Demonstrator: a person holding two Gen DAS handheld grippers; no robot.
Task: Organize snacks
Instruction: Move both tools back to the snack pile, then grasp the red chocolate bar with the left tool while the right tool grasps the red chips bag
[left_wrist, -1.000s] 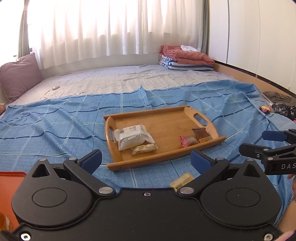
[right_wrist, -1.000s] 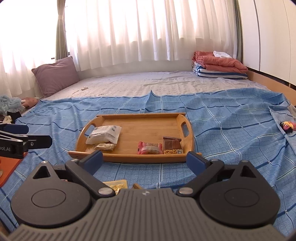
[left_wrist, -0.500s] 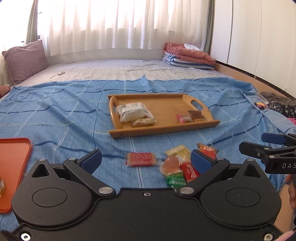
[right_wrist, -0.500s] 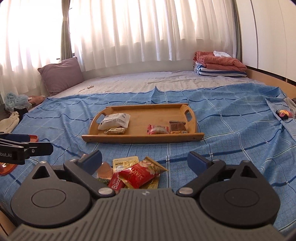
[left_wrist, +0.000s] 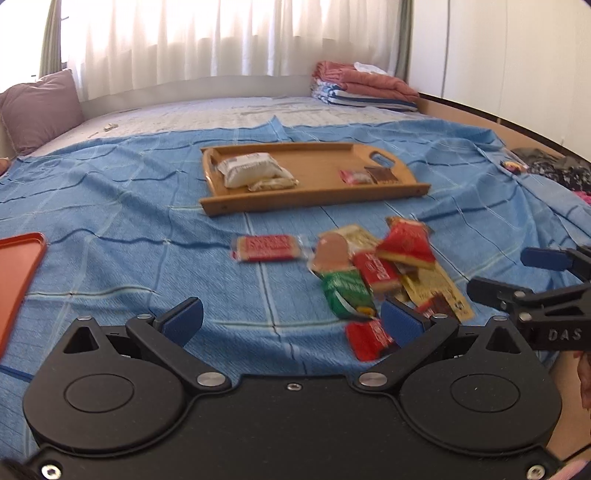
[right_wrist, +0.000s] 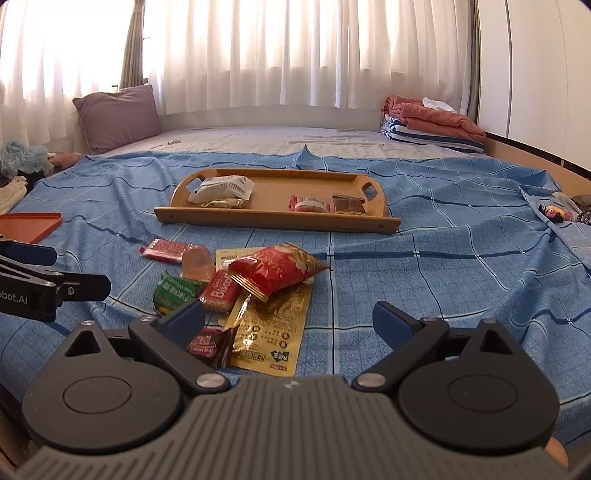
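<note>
Bedroom with white curtains (right_wrist: 295, 55) across the back and a big bed under a blue checked sheet (right_wrist: 443, 266) — everything sits on that.

Off to the left of the left gripper (left_wrist: 291, 317) there's an orange tray (left_wrist: 18, 266) at the frame edge. That gripper has its jaws spread wide and nothing in them, hovering low over the sheet. Ahead of it and a little to the right lies a red biscuit pack (left_wrist: 267, 248) on its own. Next, right beside it, is the loose snack pile (right_wrist: 243, 288): a green packet (right_wrist: 177, 290), a red Biscoff bar (right_wrist: 221, 293), a red peanut bag (right_wrist: 277, 271) resting on a yellow flat pouch (right_wrist: 269, 332), plus a small dark red wrapper (right_wrist: 210, 347) just in front of the right gripper's left finger.

The right gripper (right_wrist: 288, 321) is also wide open and empty, with the pile ahead of it toward its left side.

Further ahead of both grippers sits the wooden tray (right_wrist: 273, 219) — white bag (right_wrist: 221, 188) and a pale bar at its left end, a pink packet (right_wrist: 308, 203) and a brown one (right_wrist: 349, 205) toward its right end.
</note>
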